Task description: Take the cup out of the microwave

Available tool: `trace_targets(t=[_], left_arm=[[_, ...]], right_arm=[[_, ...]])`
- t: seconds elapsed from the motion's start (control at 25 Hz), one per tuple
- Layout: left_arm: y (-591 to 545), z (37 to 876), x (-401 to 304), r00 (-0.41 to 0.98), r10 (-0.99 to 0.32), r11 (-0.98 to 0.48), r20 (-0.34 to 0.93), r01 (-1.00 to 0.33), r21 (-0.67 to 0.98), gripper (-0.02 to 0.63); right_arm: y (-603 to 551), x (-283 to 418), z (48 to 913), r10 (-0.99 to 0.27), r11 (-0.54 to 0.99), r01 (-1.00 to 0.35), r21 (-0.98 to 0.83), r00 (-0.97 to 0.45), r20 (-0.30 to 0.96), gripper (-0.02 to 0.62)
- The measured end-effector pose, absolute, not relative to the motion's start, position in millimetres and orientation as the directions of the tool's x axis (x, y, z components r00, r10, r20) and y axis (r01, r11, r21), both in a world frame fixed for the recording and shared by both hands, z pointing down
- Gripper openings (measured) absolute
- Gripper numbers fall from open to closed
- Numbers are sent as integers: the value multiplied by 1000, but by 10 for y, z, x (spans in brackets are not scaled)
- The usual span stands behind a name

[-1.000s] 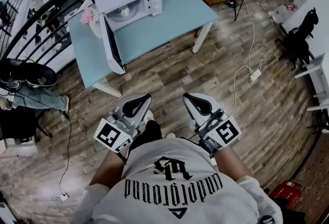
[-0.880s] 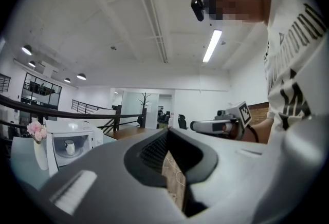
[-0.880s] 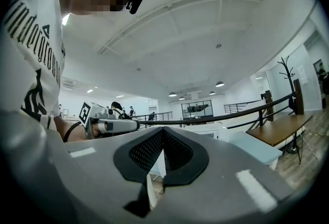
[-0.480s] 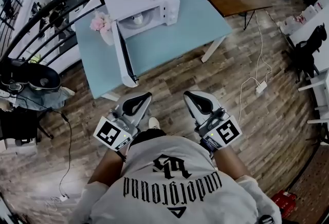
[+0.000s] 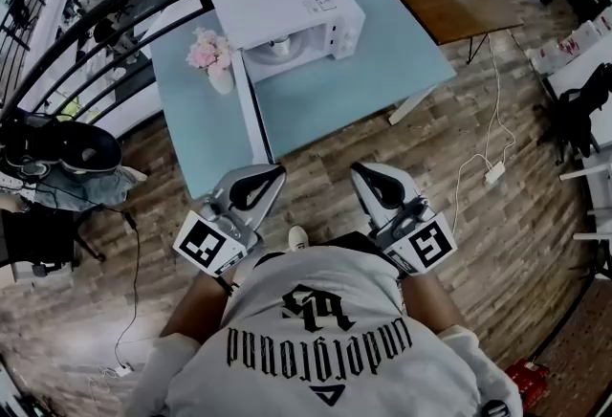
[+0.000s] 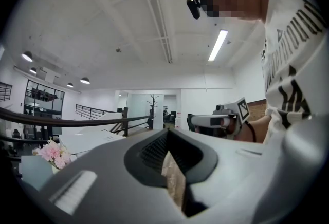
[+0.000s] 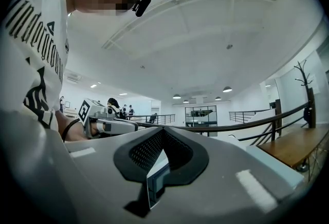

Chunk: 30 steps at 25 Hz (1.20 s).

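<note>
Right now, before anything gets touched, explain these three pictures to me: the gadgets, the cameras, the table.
No robot here: a person holds a two-jaw gripper in each hand. The head view looks down from a camera on the person's head; the left gripper and right gripper are both shut and empty. The two gripper views come from cameras riding on them, looking along their jaws. On the blue table stand a white microwave, its door open and a cup inside, and a vase of pink flowers.

Cup (image 5: 278, 46) inside microwave (image 5: 287, 9) on table (image 5: 368, 80) (flowers (image 5: 212, 52) left).
</note>
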<state>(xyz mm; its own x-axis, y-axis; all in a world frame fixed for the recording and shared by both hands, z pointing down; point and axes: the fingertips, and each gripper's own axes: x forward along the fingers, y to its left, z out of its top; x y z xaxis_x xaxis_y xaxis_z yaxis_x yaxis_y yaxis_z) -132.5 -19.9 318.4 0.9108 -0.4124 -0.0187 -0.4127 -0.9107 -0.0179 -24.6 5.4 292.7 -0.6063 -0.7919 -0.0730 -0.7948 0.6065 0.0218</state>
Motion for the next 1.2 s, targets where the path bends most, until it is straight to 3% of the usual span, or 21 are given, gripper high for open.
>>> trace_targets(t=[0.52, 1.2], left_arm=[[-814, 3276, -1234, 859, -512, -859, 0, -512, -9, 49], [-1732, 3257, -261, 698, -716, -698, 25, -716, 5, 51]], right_arm=[[-740, -88, 3123, -734, 678, -735, -5, -678, -48, 3], [-1772, 972, 3204, -584, 811, -584, -9, -811, -31, 3]])
